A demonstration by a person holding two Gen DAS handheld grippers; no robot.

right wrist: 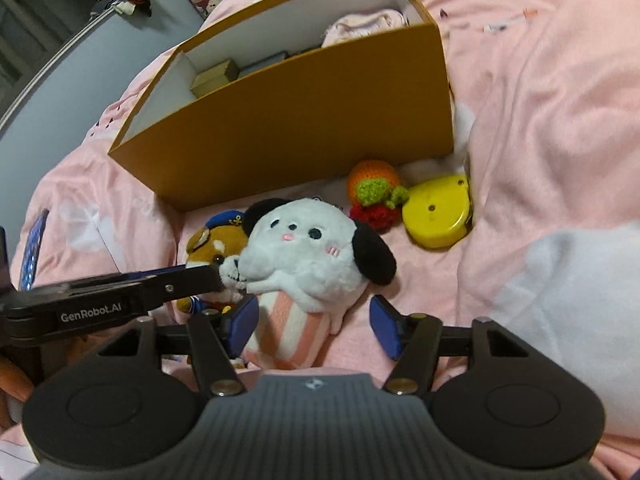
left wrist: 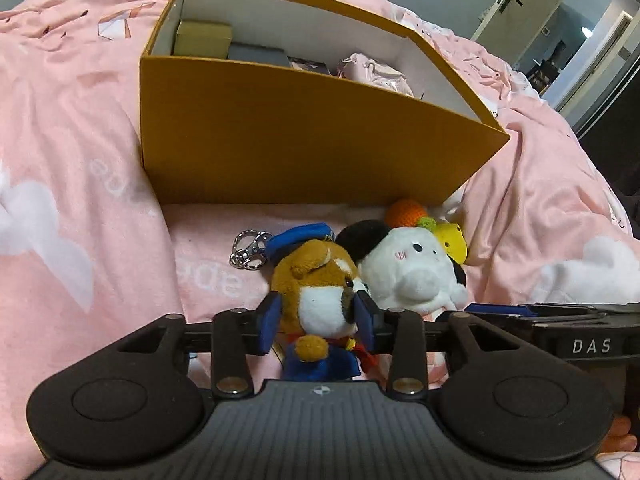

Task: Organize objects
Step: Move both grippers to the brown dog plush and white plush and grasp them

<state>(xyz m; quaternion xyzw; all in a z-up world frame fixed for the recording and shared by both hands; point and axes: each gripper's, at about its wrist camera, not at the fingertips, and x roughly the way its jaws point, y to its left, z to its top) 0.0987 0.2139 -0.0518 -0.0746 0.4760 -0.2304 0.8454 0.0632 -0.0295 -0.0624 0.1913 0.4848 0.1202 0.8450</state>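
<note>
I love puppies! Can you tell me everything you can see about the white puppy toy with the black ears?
The white puppy toy is soft and fluffy, with floppy black ears, small dark eyes, a pink nose and pink cheek marks. Its body wears pink and white stripes. It lies on the pink blanket in front of the orange box, leaning against the brown dog toy. The right gripper has its fingers open on either side of the striped body, not squeezing yet.
</note>
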